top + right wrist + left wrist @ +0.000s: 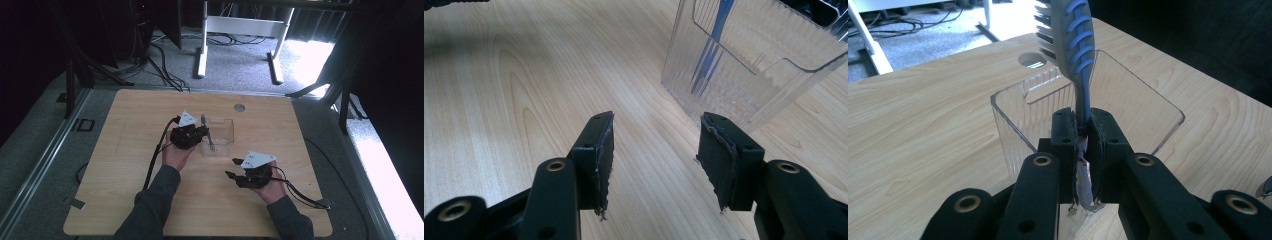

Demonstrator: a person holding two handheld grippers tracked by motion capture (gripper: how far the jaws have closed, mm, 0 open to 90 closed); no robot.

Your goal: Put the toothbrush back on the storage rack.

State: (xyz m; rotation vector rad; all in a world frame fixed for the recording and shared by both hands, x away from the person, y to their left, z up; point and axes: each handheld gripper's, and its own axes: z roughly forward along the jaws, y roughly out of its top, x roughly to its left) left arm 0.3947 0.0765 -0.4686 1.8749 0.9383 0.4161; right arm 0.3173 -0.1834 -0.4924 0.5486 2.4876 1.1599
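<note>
Your left gripper (1084, 137) is clamped tight on the neck of a grey plastic toothbrush with blue rubber ribs (1075, 45). The brush stands nearly upright, its head up above the jaws with dark and pale bristles facing left in the left gripper view, and its handle running down between the pads into the clear, ribbed plastic box with rounded corners (1153, 107). Through the box wall in the right gripper view the lower handle shows as a blue and grey streak slanting down toward the floor of the box. In the high view the box sits near the middle of the light wooden table (125, 165), just right of your left hand. Your right gripper (655, 150) stands about half open with nothing between its pads, near the box but apart from it.
</note>
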